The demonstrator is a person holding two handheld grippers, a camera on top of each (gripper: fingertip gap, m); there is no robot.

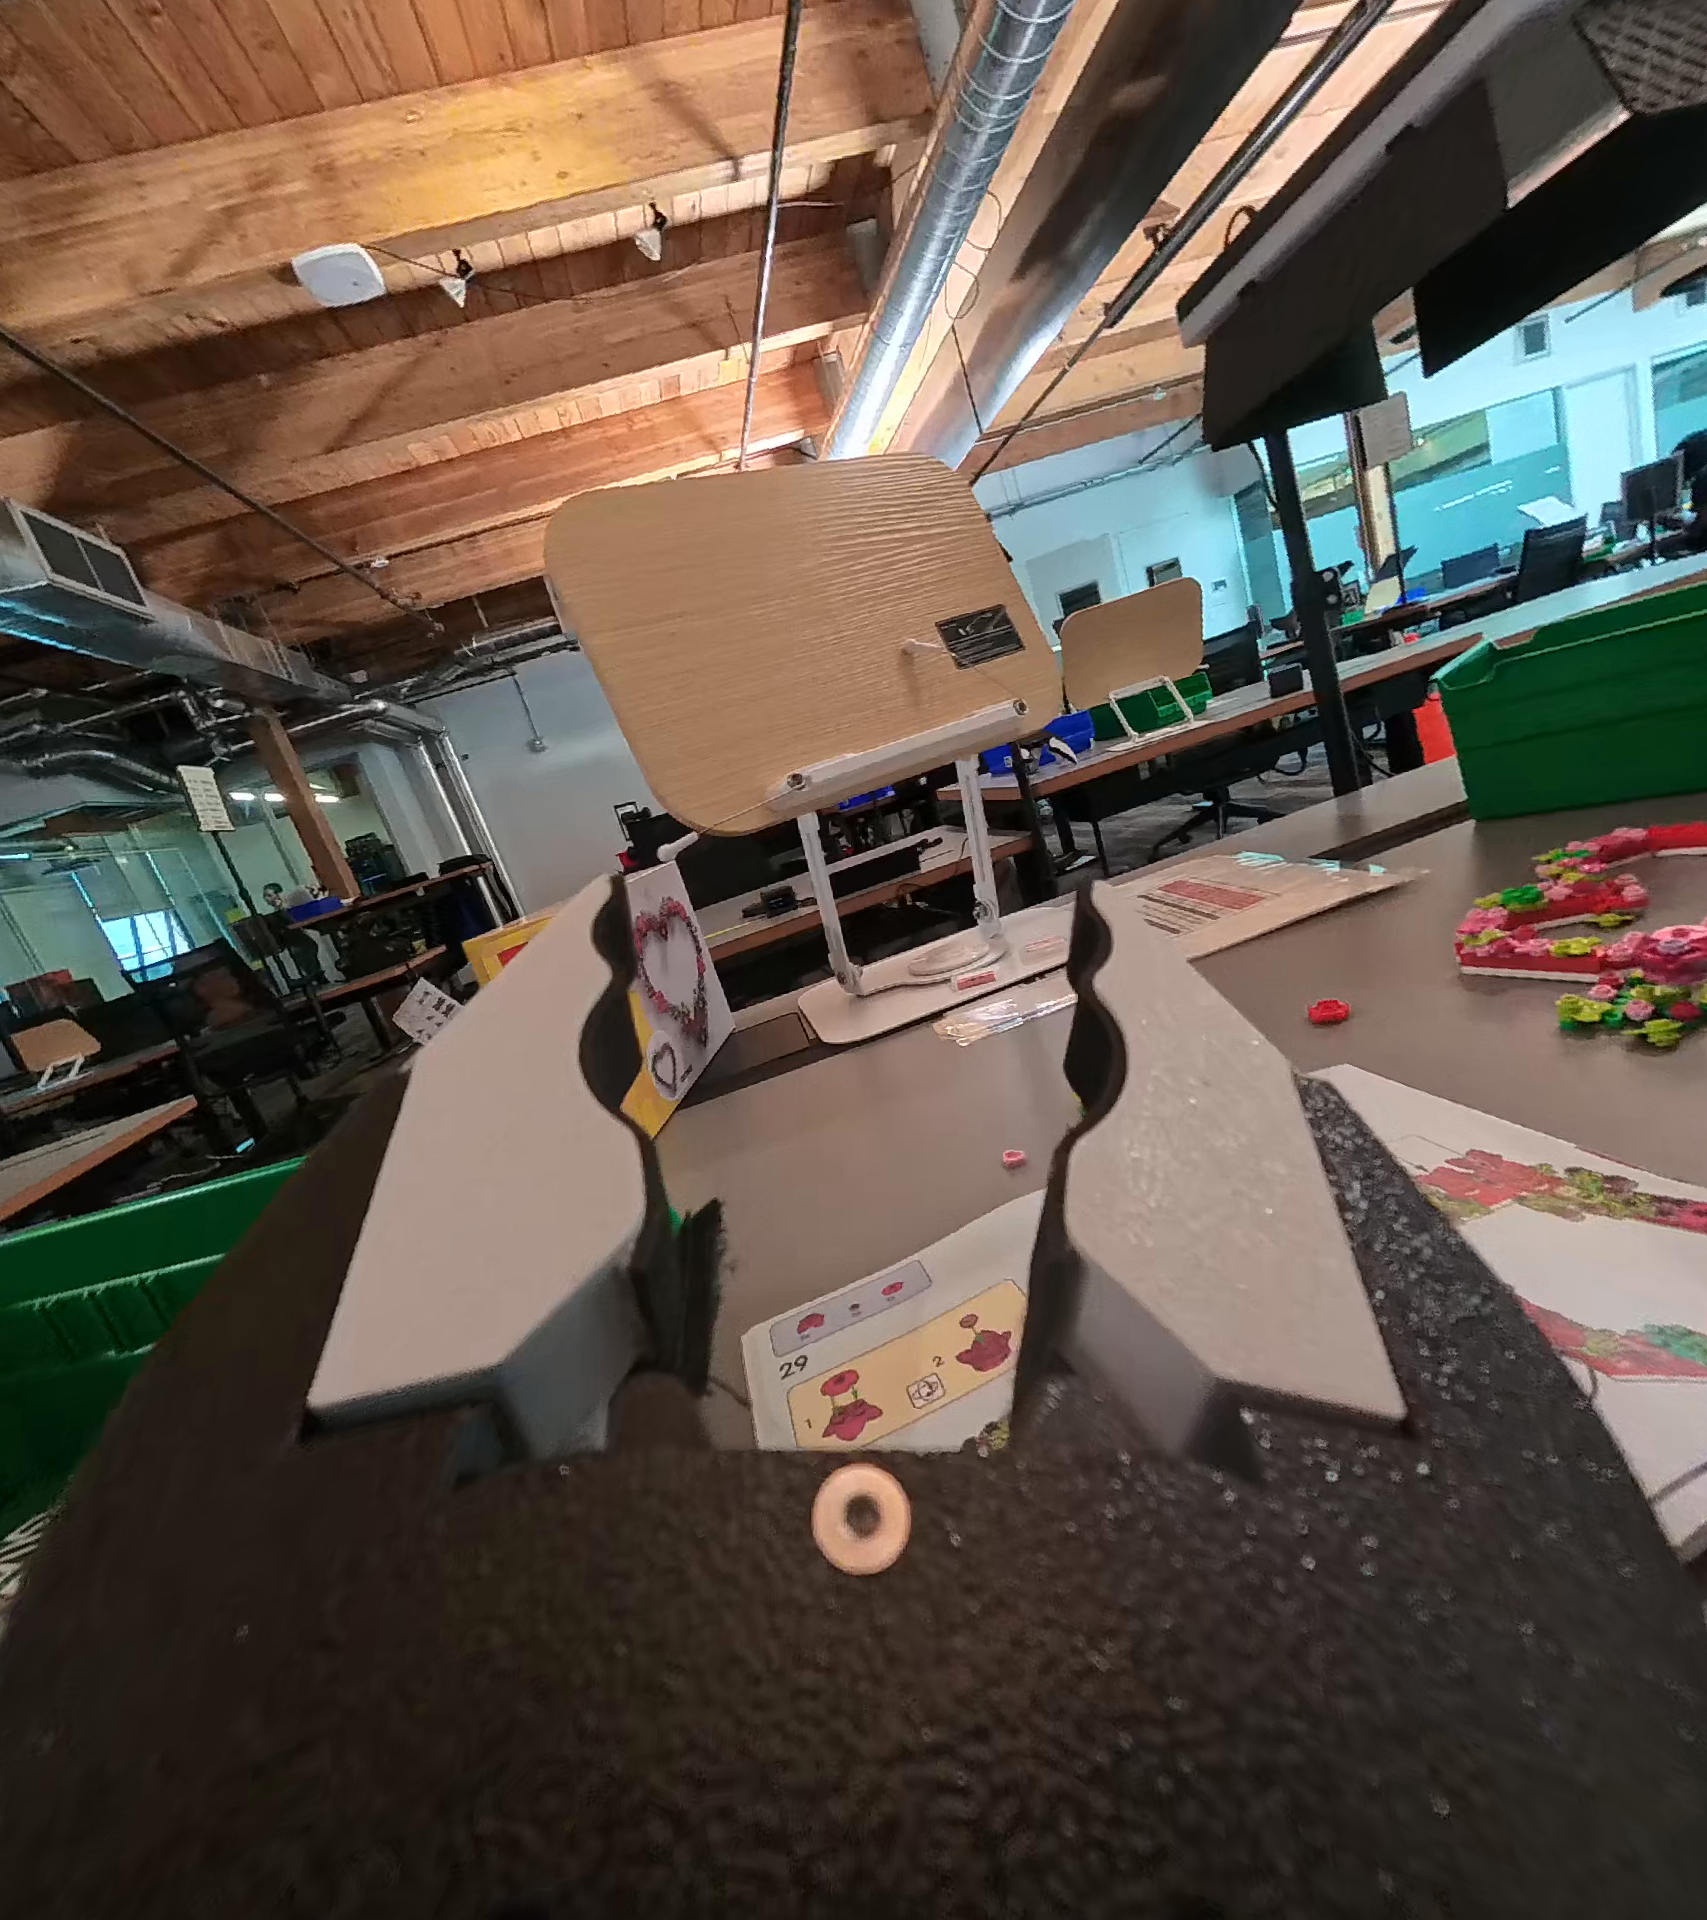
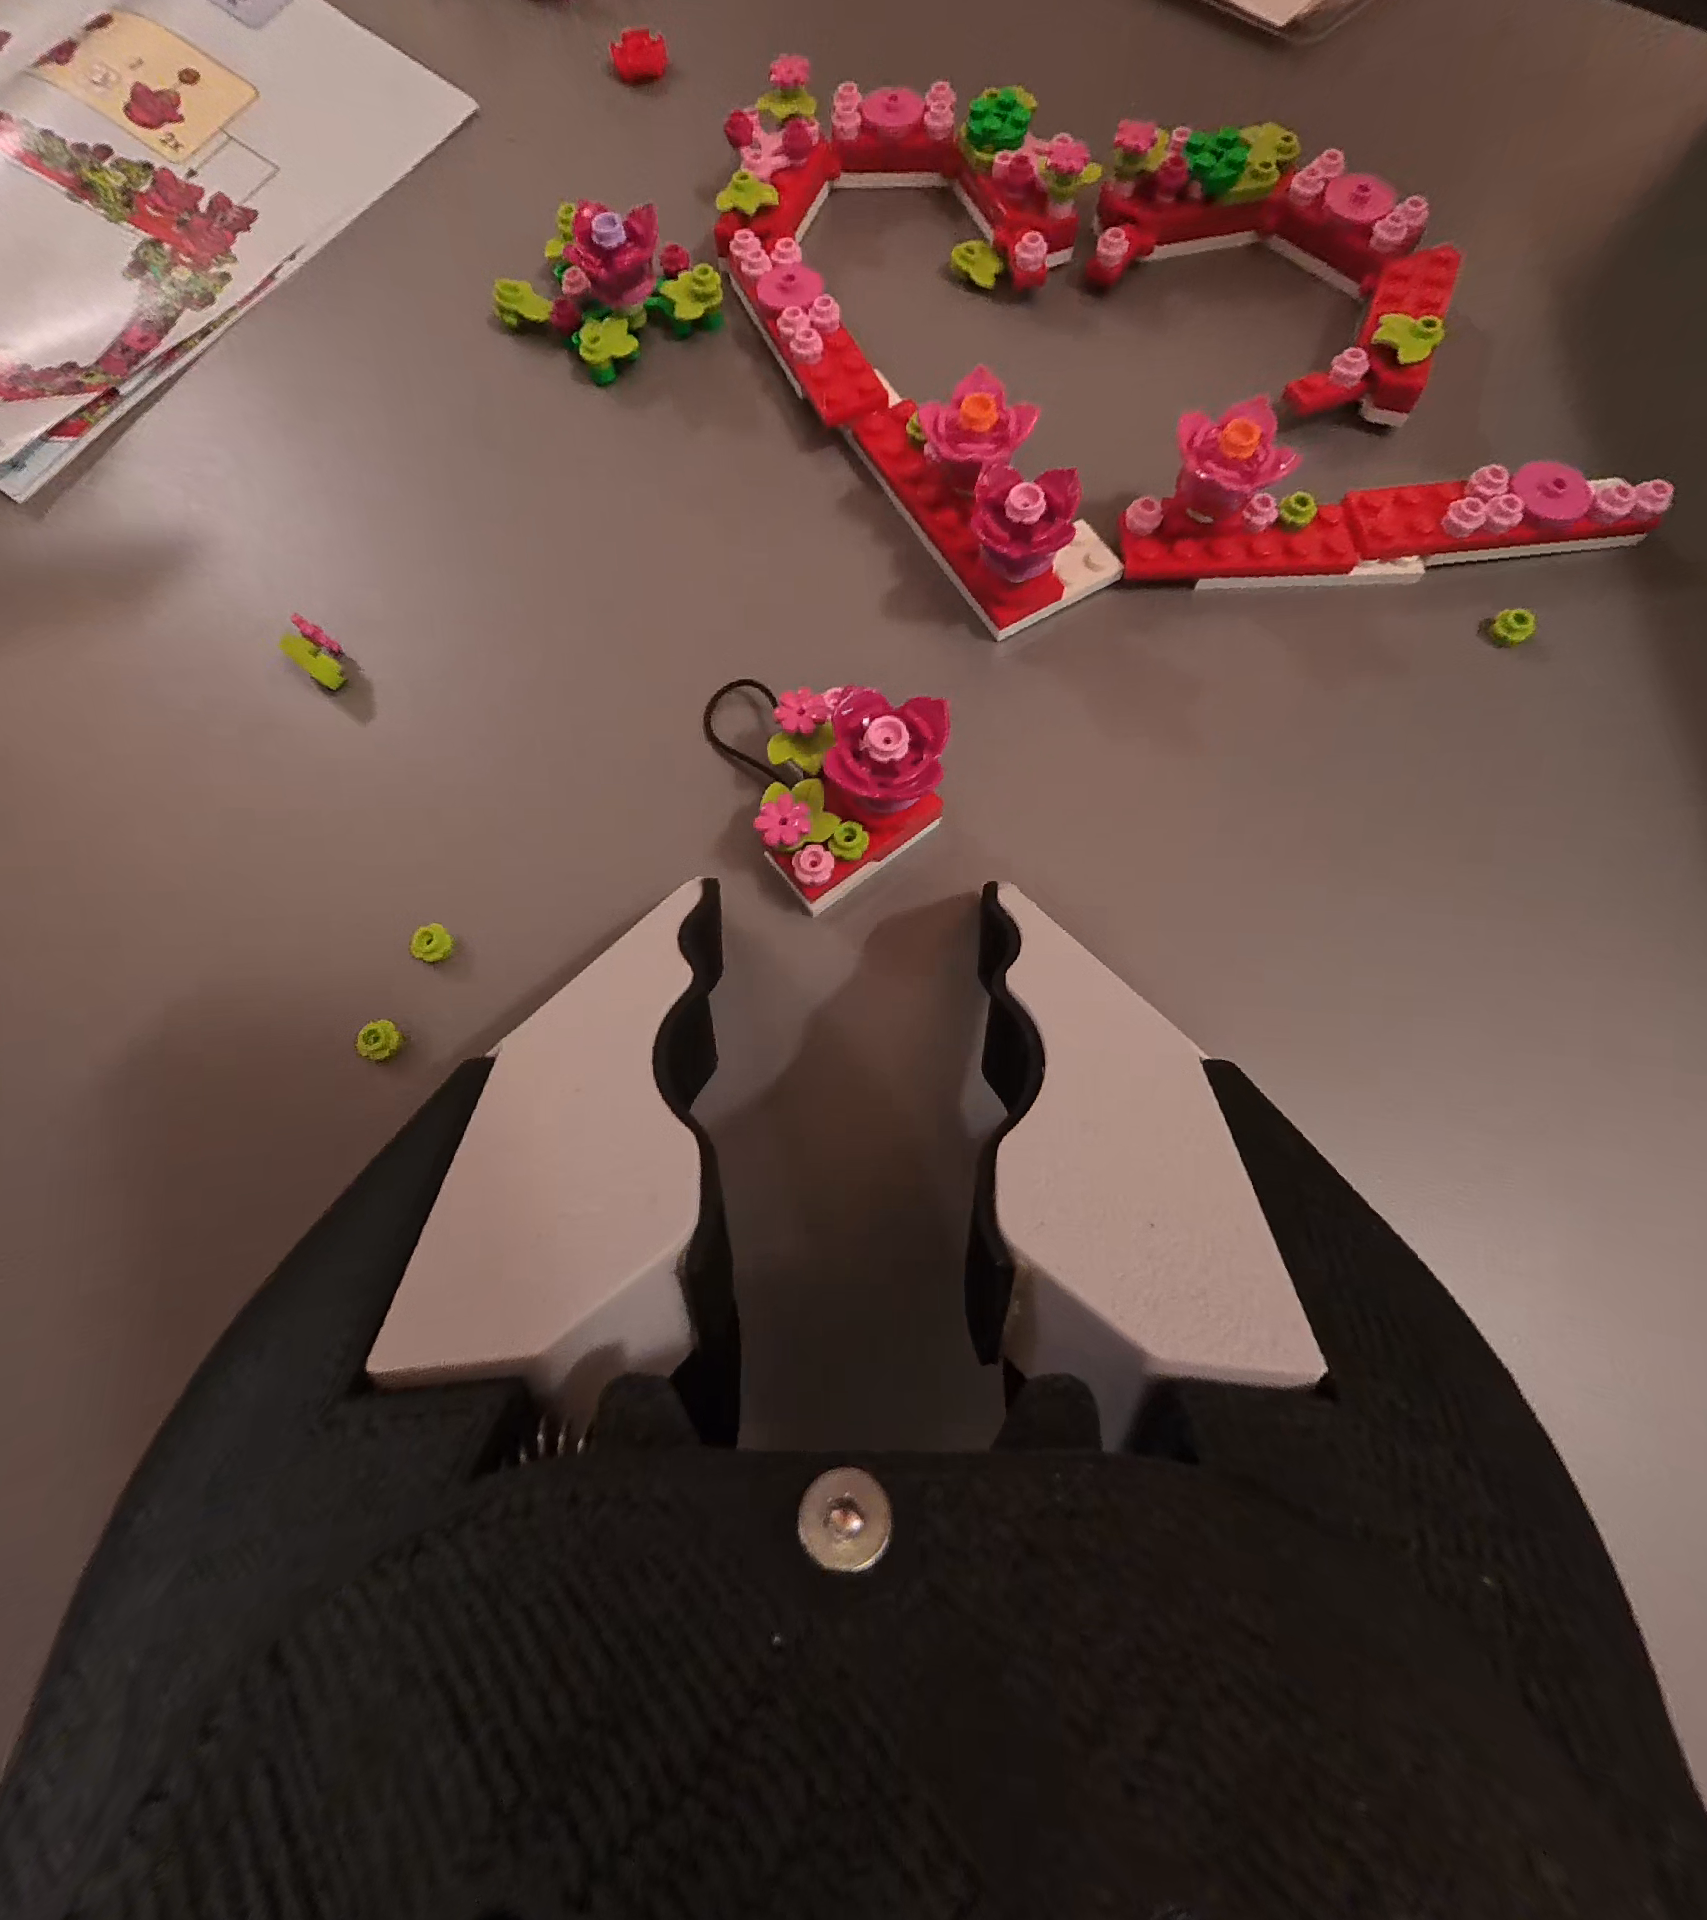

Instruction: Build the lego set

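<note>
In the right wrist view my right gripper (image 2: 851,896) is open and empty, just short of a small red-and-white flower piece with a black loop (image 2: 854,790). Beyond it lies the red heart-shaped lego frame in sections (image 2: 1067,343), set with pink flowers and green leaves. A loose flower cluster (image 2: 610,281) lies to its left. My left gripper (image 1: 844,914) is open and empty, raised above the open instruction booklet (image 1: 890,1351). The heart frame also shows in the left wrist view (image 1: 1618,914) at the right.
Small loose pieces dot the grey table (image 2: 205,831): lime studs (image 2: 431,943), (image 2: 378,1039), (image 2: 1511,625), a red piece (image 2: 637,52), a pink-and-lime bit (image 2: 314,649). A wooden book stand (image 1: 797,644), the set's box (image 1: 672,987) and green bins (image 1: 1638,686), (image 1: 18,1351) surround the table. Measured from the fingertips, the pink-and-lime bit (image 2: 314,649) is 10 cm or so from the right gripper and 30 cm from the left.
</note>
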